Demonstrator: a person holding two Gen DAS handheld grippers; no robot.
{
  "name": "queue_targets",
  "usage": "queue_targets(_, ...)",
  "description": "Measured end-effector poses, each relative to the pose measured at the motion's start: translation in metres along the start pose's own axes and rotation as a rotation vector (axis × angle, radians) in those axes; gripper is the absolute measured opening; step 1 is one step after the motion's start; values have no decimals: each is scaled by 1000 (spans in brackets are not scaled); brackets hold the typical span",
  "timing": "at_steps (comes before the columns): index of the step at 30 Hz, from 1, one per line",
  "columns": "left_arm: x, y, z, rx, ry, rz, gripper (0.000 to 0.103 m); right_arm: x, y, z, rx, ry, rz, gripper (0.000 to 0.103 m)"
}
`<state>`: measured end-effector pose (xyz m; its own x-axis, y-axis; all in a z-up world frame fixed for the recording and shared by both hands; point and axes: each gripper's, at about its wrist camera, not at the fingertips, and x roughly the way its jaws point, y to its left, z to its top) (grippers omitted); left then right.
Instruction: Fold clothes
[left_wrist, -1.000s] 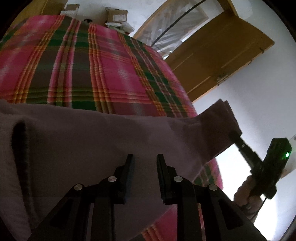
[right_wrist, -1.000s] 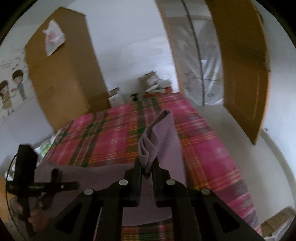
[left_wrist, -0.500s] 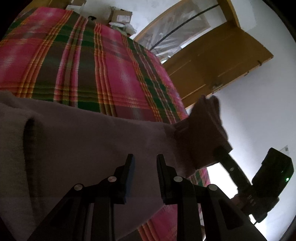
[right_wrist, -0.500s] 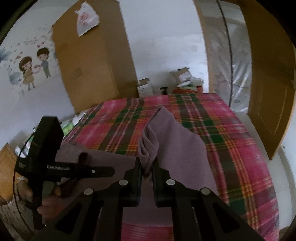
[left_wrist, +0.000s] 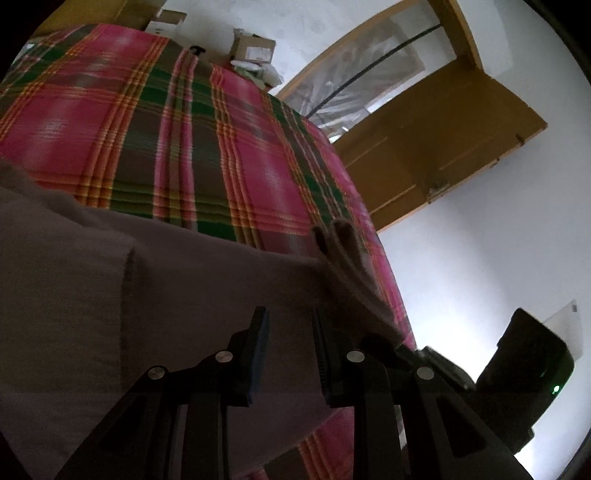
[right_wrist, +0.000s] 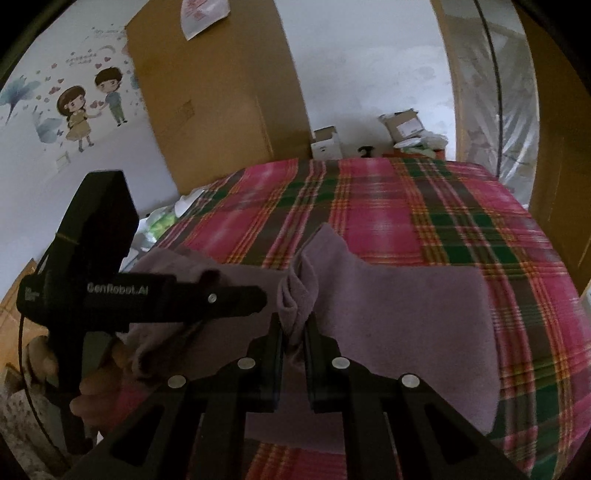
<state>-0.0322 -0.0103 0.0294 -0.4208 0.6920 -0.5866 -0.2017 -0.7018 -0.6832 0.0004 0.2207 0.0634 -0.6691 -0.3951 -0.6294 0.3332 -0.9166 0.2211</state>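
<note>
The right gripper (right_wrist: 293, 325) was clenched on a bunched fold of the mauve garment (right_wrist: 399, 314), the pinched cloth standing up in a ruffle between its two black fingers (right_wrist: 271, 354). From that pinch the fabric spread away to the right and lay flat across the near part of the bed. The left gripper (left_wrist: 290, 325) had its jaws apart, a clear gap between them and nothing held; it hovered just over the same garment (left_wrist: 184, 295), whose vertical seam or hem ran down the cloth to the left of the fingers (left_wrist: 255, 354). In the right wrist view the left gripper (right_wrist: 255, 299) reached in from the left, close beside the pinched fold, with the person's hand (right_wrist: 96, 384) wrapped round its handle.

The garment rested on the near edge of a bed covered by a pink, green and orange plaid blanket (right_wrist: 424, 206). Beyond the far end of the bed stood small cardboard boxes (right_wrist: 325, 144) against a white wall. A tall wooden wardrobe (right_wrist: 218, 85) stood to the left, with a cartoon wall sticker (right_wrist: 92, 107) of two children beside it. A wooden door (left_wrist: 436, 147) stood open to the right of the bed.
</note>
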Motion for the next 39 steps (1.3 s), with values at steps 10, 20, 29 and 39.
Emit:
queue_targets(10,-12,14,-1,-29,-31,11,24,23,22,-8,-34,53,9,10)
queue_targets(20,-19,21,4,-46,-67,34,24,44,23,-20,-41,140,24,13)
queue_targets(29,-13,7,17,-18,-85,46,24,35,19,-24,-3,189,189,26)
queue_targets(39,-2,-12,13,34,-63,28,24,-9,-55,-3,157,26,-43,26)
